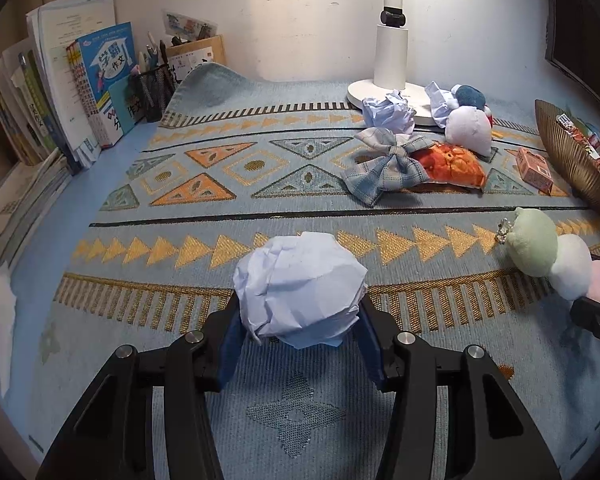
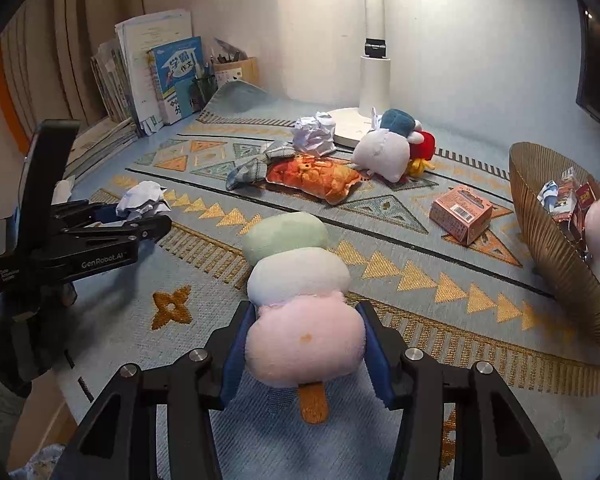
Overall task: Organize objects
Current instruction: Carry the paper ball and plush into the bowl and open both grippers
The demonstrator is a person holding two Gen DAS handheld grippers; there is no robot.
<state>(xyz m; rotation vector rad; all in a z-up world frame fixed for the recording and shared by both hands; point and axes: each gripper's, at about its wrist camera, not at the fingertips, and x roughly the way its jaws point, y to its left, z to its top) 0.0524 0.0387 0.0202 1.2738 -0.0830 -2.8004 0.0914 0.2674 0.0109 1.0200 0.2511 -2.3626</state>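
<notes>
Crumpled white paper ball [image 1: 300, 288], lower centre: clenched in left gripper [image 1: 300, 320] fingers for sorting. Pastel three-ball plush skewer [image 2: 300, 300]: clenched by right gripper [image 2: 304, 344].

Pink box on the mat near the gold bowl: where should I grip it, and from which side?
Grip the pink box across its two long side faces, coming down from above. It lies flat with its broad top face up, and its flat parallel sides stand clear of the gold bowl.

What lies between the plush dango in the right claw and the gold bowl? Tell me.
Nothing visible blocks it. The right claw grips the plush dango; only bare patterned mat leads to the gold bowl. The small pink box sits farther back, off that line.
</notes>
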